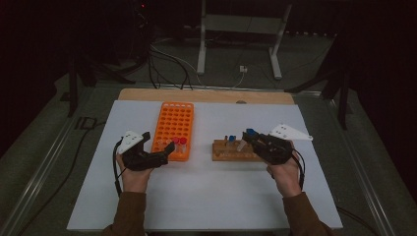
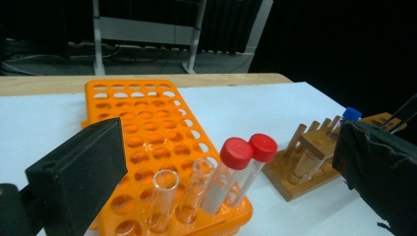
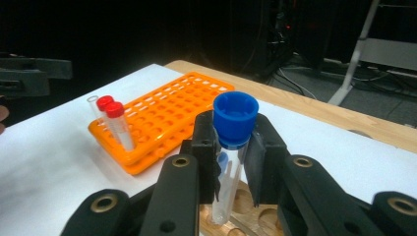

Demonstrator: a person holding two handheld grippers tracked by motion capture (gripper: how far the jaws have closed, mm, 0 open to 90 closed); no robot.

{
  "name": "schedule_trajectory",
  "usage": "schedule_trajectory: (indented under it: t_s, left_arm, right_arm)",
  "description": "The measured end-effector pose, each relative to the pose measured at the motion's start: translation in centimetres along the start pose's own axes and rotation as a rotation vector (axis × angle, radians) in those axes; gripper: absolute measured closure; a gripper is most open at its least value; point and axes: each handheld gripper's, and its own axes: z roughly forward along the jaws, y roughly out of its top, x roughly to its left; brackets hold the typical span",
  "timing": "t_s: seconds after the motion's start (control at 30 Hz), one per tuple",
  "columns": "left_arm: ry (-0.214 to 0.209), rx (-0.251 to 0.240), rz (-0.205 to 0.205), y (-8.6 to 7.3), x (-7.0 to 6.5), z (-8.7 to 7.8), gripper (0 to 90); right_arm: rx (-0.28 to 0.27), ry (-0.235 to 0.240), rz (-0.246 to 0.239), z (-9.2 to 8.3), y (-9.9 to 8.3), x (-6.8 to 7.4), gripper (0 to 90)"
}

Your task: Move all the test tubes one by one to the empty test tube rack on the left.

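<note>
A blue-capped clear tube (image 3: pixel 235 118) stands nearly upright between the jaws of my right gripper (image 3: pixel 231 142), which is shut on it just under the cap. Its lower end sits at a hole of the wooden rack (image 3: pixel 246 206); I cannot tell how deep. From above, the right gripper (image 1: pixel 247 138) hovers over the wooden rack (image 1: pixel 231 153). My left gripper (image 1: pixel 158 142) is open at the near end of the orange rack (image 1: pixel 173 123). Two red-capped tubes (image 2: pixel 248 150) and two uncapped tubes (image 2: pixel 164 189) stand there between its wide-apart jaws.
A white sheet (image 1: pixel 206 196) covers the table, with a wooden board edge (image 1: pixel 206 95) at the far side. Another blue-capped tube (image 1: pixel 231 140) stands in the wooden rack. Metal stand legs (image 1: pixel 201 54) and cables lie on the floor beyond.
</note>
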Motion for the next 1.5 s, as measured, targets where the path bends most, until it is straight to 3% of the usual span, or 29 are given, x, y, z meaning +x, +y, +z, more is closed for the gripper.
schedule_trajectory:
  t_s: [0.4, 0.6, 0.83, 1.27, 1.5]
  left_arm:
    - [-0.044, 0.003, 0.050, 0.4, -1.5, 0.5, 0.4]
    - [-0.073, -0.029, 0.071, 0.4, -2.3, 0.7, 0.5]
    - [-0.124, -0.022, 0.097, 0.3, -3.9, 1.3, 0.4]
    - [-0.186, 0.008, 0.196, -0.5, -7.0, 2.9, 0.5]
    - [-0.213, 0.023, 0.218, -1.0, -8.1, 3.6, 0.5]
  right_arm:
    - [0.009, 0.039, -0.007, 0.1, -0.1, 1.1, 76.5]
    - [0.011, 0.057, -0.007, 0.2, -0.2, 1.6, 76.5]
    - [0.019, 0.085, -0.007, 0.6, -0.3, 2.2, 76.5]
    - [0.027, 0.124, -0.019, 1.1, -0.3, 3.5, 76.5]
    - [0.036, 0.140, -0.022, 1.5, -0.4, 4.1, 76.5]
